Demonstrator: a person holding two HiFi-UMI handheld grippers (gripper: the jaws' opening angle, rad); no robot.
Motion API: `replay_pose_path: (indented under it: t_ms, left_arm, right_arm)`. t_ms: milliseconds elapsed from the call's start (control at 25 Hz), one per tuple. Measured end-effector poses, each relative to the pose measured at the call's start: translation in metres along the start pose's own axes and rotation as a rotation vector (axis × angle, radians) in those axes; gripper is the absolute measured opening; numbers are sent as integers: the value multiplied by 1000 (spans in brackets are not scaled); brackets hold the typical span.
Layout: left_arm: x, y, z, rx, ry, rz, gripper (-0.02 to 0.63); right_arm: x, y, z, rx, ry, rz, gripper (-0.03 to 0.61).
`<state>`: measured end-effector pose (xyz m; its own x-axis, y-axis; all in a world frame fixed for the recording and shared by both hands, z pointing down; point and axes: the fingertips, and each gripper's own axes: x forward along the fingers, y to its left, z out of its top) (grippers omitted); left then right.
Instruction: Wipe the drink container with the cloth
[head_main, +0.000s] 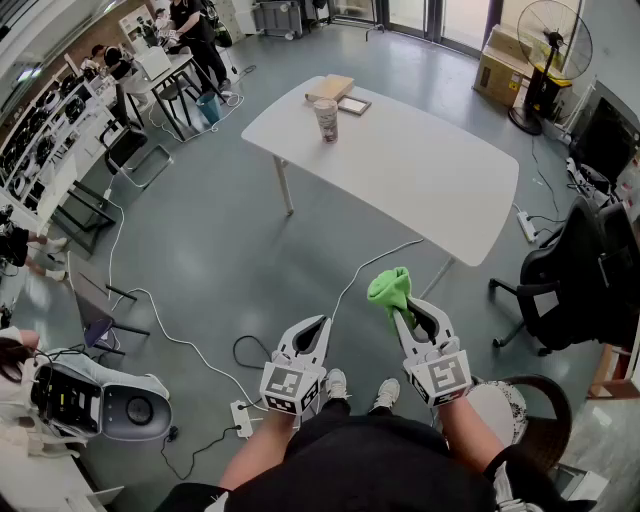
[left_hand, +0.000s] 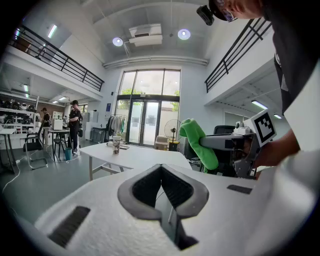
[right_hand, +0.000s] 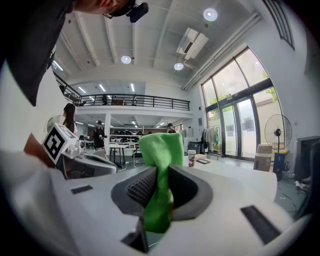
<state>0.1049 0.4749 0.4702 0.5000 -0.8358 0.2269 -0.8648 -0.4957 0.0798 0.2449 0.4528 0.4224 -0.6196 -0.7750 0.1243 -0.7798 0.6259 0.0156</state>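
The drink container, a paper cup (head_main: 326, 119), stands on the far left part of a white table (head_main: 420, 175), well ahead of both grippers. My right gripper (head_main: 411, 312) is shut on a green cloth (head_main: 390, 288) that sticks up past its tips. The right gripper view shows the cloth (right_hand: 160, 160) pinched between the jaws, with the cup (right_hand: 191, 158) small in the distance. My left gripper (head_main: 318, 325) hangs beside it over the floor, shut and holding nothing. In the left gripper view the cup (left_hand: 116, 145) is far off and the cloth (left_hand: 199, 142) is at the right.
A flat brown box (head_main: 330, 87) and a dark-framed tablet (head_main: 353, 104) lie by the cup. A black office chair (head_main: 575, 275) stands right of the table. Cables and a power strip (head_main: 241, 418) lie on the floor. A grey-white machine (head_main: 110, 405) sits at lower left.
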Motion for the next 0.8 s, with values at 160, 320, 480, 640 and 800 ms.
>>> replay_pose_path:
  t_ms: [160,320,480,640,800]
  left_arm:
    - [-1,5,-4,3,4,-3,9]
    - [-3,10,-7,-4,8,-3,9]
    - [-7,25,-7,-4,6,0,9]
    - [-9,45,-3,4,-2,0,9]
    - [-13,72,1,11,-15,-14,9]
  right_arm:
    - [6,4,-2,-14,6,4,75]
    - [13,8,0,-18,4,1,75]
    - [26,12,8,22,-21,-3,84]
    - [45,19,17,31,-41,2,86]
    - [70,31,23,35,-42,-11,87]
